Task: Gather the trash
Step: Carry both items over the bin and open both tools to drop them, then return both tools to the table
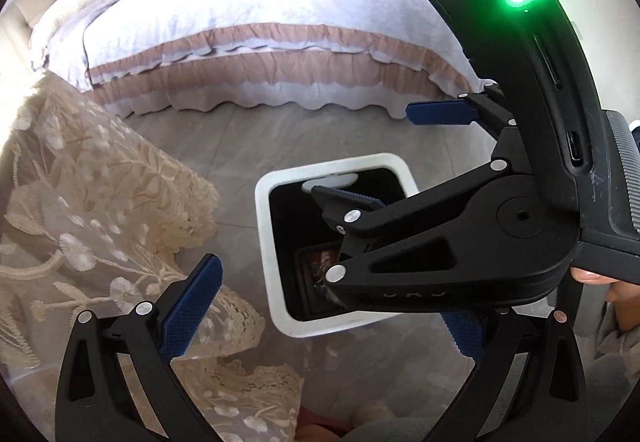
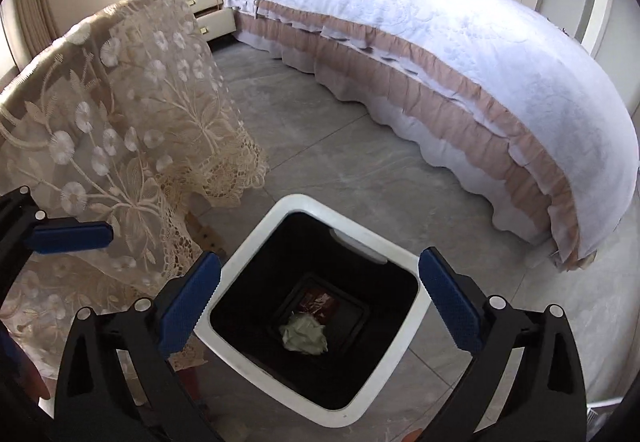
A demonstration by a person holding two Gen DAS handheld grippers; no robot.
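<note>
A: Right tongs (image 2: 320,306) are hanging over the bin (image 2: 256,262), blue ribbed pads spread wide apart, nothing between them.

B: And the bin itself?

A: Square, white rounded rim, glossy black inside, standing on grey stone-look floor tiles (image 2: 360,170). At the bottom a crumpled pale wad of paper (image 2: 305,338) is lying loose, touching a dark reddish flat packet (image 2: 320,302) just behind it.

B: The left wrist view is giving you what?

A: The left tongs (image 1: 328,314), also standing apart and empty. The right tool's black body is crossing in front, one finger dipping across the bin's mouth, a green light glowing on its housing. Only the packet is peeking out below it; the wad is hidden there.

B: Surroundings?

A: A cream lace cloth (image 2: 120,114) with embroidered flowers and scalloped edge is draping over the surface on the left, just beside the bin. Far right, a bed (image 2: 460,42) in a quilted white cover with dusty-pink ruffles. Only the right view is showing the nightstand (image 2: 208,10) by the far wall.
</note>
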